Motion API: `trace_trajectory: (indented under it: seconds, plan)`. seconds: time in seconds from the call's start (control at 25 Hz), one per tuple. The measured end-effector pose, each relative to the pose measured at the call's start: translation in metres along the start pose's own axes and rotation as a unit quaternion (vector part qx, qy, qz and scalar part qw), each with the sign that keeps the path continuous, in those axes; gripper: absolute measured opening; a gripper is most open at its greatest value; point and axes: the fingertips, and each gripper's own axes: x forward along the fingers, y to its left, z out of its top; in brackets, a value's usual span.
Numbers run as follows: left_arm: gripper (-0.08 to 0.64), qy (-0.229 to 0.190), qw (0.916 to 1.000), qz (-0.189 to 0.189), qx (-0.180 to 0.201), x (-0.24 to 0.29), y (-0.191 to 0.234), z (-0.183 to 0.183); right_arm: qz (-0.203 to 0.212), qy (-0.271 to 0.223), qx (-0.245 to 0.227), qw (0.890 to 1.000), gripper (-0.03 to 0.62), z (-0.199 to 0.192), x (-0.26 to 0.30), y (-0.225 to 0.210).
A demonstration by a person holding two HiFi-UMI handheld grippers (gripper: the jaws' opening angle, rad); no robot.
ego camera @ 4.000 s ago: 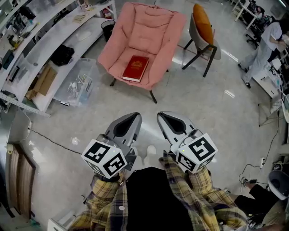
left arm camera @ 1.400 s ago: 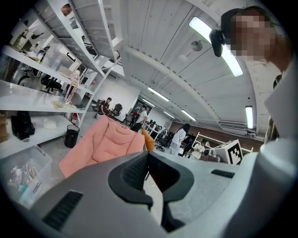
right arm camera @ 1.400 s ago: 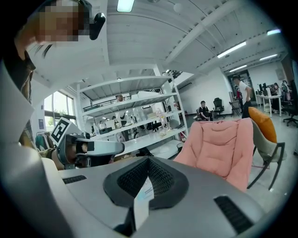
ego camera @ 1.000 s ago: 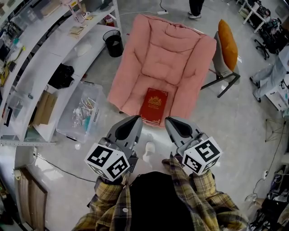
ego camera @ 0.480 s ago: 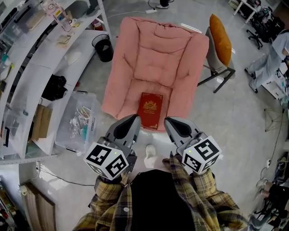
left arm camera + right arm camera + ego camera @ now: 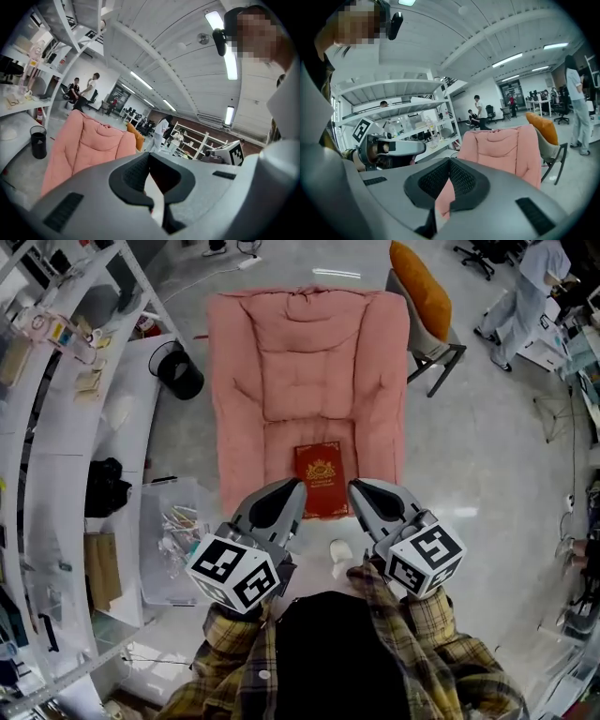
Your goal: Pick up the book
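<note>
Two hand-held grippers in play, neither on the target yet. The left hand-held gripper [image 6: 289, 495] and right hand-held gripper [image 6: 364, 495] both have their jaws closed with nothing between them; each gripper view shows the pads meeting at the tip. Their noses point at the near end of the red book [image 6: 322, 479] from either side, close to it but apparently not touching.

Book position: lying flat, cover up, on the seat of the pink padded armchair [image 6: 309, 362], close to the front edge of the seat.

Risks as judged from here:
- Jaws are closed. If either gripper goes in without opening, it shoves the book rather than taking it. A sideways nudge could slide it on the fabric, and a pull towards the person could tip it off the front edge to the floor.
- The book sits flat on soft padding, so no gap shows under it. A jaw has to dig into the cushion to get beneath, and may snag the fabric or ride up over the cover instead.
- A pinch on the cover board alone would let the book fall open and hang.
- The grippers are near each other, so converging on one narrow end could knock them together.
</note>
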Motion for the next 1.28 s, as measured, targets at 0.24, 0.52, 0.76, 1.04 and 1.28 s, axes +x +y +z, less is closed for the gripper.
trace_trajectory:
  seconds: [0.24,0.52,0.76,1.04,1.28]
  plan:
    - [0.004,0.070,0.9946,-0.075,0.015,0.003,0.041,0.004,-0.085,-0.019,0.016,0.996,0.017,0.005,0.033,0.014]
    - [0.004,0.133,0.9810,-0.139,0.026,0.013,0.056,-0.019,-0.167,-0.021,0.042,0.985,0.017,-0.017,0.038,0.015]
    - [0.005,0.177,0.9707,-0.160,0.031,0.033,0.052,-0.053,-0.193,-0.010,0.089,0.977,0.017,-0.047,0.036,-0.001]
    - [0.005,0.198,0.9698,-0.137,0.038,0.067,0.084,-0.092,-0.223,0.031,0.115,0.968,0.017,-0.101,0.055,-0.050]
    - [0.003,0.240,0.9614,-0.121,0.057,0.091,0.111,-0.149,-0.233,0.006,0.186,0.955,0.018,-0.154,0.052,-0.085]
